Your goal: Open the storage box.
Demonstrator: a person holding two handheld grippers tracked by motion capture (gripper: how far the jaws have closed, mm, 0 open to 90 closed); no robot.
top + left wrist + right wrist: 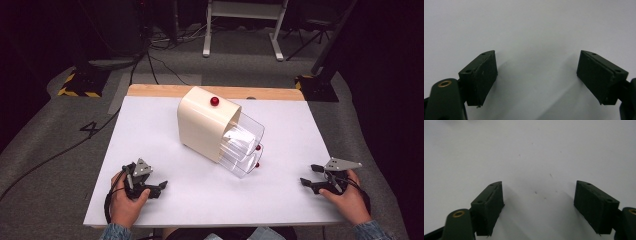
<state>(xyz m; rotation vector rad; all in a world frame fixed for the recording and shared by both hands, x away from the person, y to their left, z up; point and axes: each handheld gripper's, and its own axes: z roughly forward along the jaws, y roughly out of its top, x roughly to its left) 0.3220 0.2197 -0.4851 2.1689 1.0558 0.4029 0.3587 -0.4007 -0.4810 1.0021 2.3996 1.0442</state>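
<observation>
— Where were your hands then?

— Close to me, low on the flat white table (150, 150). My left gripper (161, 188) sat near the front left edge with its black jaws wide apart and nothing between them. My right gripper (311, 175) was near the front right edge, and its jaws stood wide apart too, with just bare table under them.

— And the thing you were working on?

— The cream plastic drawer box with a round top and a red knob (202, 122) stood further back, in the middle of the table, well apart from both grippers. Its two clear plastic drawers (244, 145) stuck out toward my right side.

— How did you think it would feel?

— Light, hard and smooth, I guessed, so it could slide or tip. The clear drawers looked thin and easy to crack. I thought the small red knob on a drawer front (258, 148) was the best place to pinch.
</observation>
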